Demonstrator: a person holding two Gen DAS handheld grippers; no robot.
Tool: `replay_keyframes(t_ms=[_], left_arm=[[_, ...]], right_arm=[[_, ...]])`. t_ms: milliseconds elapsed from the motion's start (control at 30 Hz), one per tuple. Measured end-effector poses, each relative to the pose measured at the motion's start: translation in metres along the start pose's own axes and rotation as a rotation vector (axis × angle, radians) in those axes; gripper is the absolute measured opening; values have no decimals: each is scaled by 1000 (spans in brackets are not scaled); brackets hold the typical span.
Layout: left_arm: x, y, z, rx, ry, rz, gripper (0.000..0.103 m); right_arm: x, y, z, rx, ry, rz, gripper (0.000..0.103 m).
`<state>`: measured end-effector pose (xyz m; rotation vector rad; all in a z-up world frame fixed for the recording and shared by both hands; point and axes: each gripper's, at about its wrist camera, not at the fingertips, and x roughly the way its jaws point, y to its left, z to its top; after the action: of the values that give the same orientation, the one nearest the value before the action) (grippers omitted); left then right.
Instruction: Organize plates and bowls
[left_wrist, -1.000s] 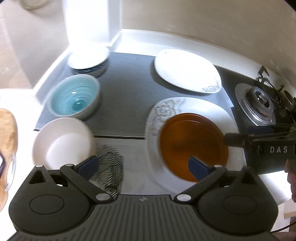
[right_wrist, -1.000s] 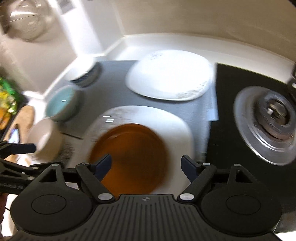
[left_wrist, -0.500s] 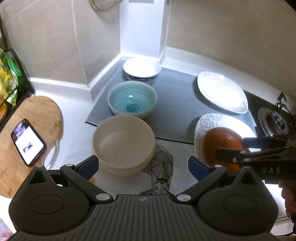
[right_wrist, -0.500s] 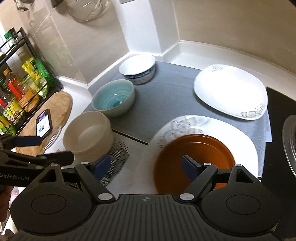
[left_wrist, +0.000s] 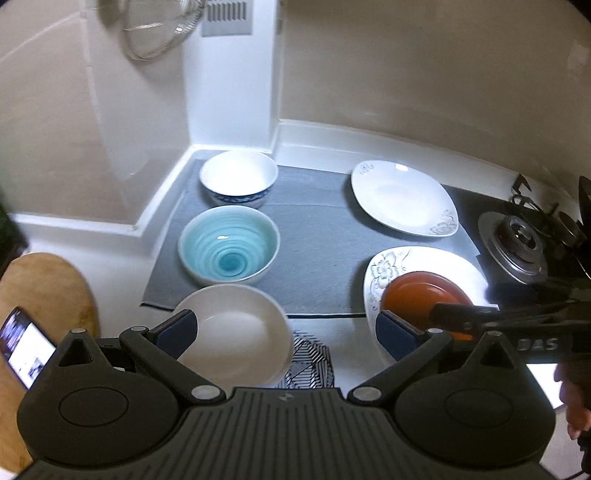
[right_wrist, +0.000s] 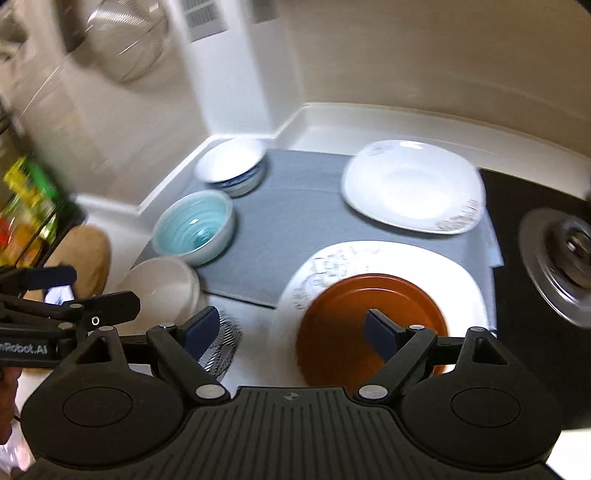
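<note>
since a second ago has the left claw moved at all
Yes. The left claw has pulled back and swung left: against the fixed grey mat, the cream bowl now sits between its fingers, where the brown plate was.

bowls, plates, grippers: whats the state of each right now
cream bowl: upright, empty
teal bowl: upright, empty, on mat
blue-rimmed bowl: upright, empty, on mat
brown plate: stacked on floral plate
far white plate: flat, bare
left gripper: open
right gripper: open
</note>
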<state>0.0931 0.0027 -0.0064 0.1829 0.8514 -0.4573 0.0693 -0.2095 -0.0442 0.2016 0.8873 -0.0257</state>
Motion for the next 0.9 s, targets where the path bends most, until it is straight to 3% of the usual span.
replay_keyframes(t_ms=[167,300,400,533,667,900], left_arm=[[25,-13,34,-15,23,-54,103],[59,-30,69,-61,-3,-31,103],[97,-43,91,-123,26,-15,103],[151,-61,111,-167,107,-17,103],[198,-81,125,-155,130,18,103],[241,-94,135,-158,181,61,103]], right_arm=[[-14,-41,13,110,-88,-57,89],[-5,-87,41,137,-184,-127,90],[21,-127,66,151,-219,-138,90],[74,-174,91,165,-195,-135,90],[129,-206,109,171,-145,-111,90],[179,-231,127,157,-124,-68,90]])
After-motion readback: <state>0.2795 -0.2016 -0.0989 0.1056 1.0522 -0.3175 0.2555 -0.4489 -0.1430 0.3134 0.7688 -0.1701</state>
